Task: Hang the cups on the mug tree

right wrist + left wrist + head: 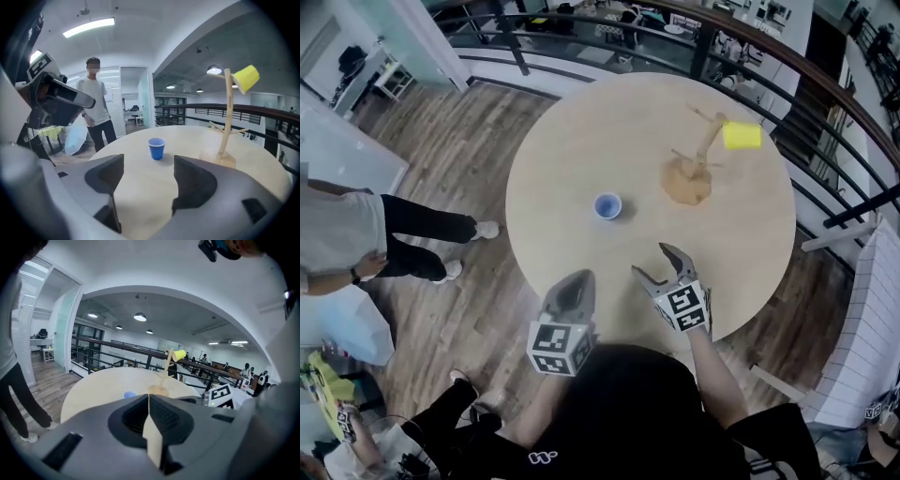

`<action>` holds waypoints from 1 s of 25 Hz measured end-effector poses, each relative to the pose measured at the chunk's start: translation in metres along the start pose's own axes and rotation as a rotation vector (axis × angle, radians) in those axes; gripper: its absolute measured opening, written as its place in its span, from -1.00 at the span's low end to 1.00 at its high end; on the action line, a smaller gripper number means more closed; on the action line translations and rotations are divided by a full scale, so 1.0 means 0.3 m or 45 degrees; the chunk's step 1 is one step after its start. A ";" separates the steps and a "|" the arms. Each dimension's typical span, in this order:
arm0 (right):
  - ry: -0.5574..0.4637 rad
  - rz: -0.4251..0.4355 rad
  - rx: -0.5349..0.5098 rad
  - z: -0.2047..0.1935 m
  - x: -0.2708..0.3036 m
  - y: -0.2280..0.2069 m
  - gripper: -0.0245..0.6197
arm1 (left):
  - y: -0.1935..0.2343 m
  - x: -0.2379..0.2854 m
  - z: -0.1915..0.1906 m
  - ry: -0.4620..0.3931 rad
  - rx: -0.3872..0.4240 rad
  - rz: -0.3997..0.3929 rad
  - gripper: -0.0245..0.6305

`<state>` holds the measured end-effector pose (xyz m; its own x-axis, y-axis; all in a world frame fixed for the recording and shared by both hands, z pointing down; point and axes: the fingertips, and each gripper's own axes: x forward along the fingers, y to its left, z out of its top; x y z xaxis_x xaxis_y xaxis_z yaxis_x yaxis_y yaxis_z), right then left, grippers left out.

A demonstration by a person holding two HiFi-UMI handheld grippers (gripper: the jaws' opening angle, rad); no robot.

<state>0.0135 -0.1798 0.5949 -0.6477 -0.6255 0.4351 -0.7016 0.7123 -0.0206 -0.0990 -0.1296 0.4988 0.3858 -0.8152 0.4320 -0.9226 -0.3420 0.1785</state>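
Right gripper (652, 261): jaws wide, empty, facing the blue cup (607, 205). The cup stands upright on the tabletop (572, 141), left of the mug tree (698, 155) and clear of its base. Yellow cup (741, 135) hangs on the tree's upper peg. Left gripper (577, 281): closed, empty. Suggest centring the cup between the jaws and squeezing lightly; its thin wall probably crushes.

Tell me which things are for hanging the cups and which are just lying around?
For the job: blue cup, yellow cup, mug tree, table.
Just around: white bag on the floor, railing.
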 end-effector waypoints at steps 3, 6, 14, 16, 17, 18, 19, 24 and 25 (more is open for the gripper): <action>0.041 0.053 -0.009 -0.029 0.083 -0.022 0.10 | 0.029 -0.017 -0.003 0.013 -0.010 0.052 -0.88; 0.056 0.083 -0.016 -0.042 0.149 -0.021 0.11 | 0.053 -0.046 -0.015 0.031 -0.025 0.092 -0.88; 0.042 0.110 -0.051 -0.053 0.326 -0.063 0.10 | 0.056 -0.056 -0.043 0.053 -0.036 0.108 -0.89; 0.038 0.117 -0.043 -0.041 0.373 -0.063 0.11 | 0.058 -0.063 -0.045 0.055 -0.038 0.114 -0.88; 0.040 0.119 -0.037 -0.034 0.397 -0.066 0.10 | 0.062 -0.067 -0.050 0.060 -0.043 0.117 -0.88; 0.043 0.119 -0.031 -0.030 0.422 -0.071 0.10 | 0.067 -0.071 -0.057 0.067 -0.045 0.122 -0.88; 0.049 0.116 -0.026 -0.030 0.447 -0.079 0.11 | 0.073 -0.076 -0.064 0.075 -0.043 0.130 -0.88; 0.082 0.111 -0.048 -0.035 0.537 -0.121 0.11 | 0.066 -0.080 -0.068 0.073 -0.045 0.126 -0.88; 0.091 0.118 -0.051 -0.034 0.550 -0.116 0.11 | 0.067 -0.082 -0.064 0.079 -0.046 0.130 -0.88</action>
<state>-0.0658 -0.3045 0.6765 -0.6854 -0.5328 0.4963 -0.6261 0.7792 -0.0282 -0.1271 -0.1073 0.5087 0.2901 -0.8139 0.5033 -0.9569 -0.2409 0.1620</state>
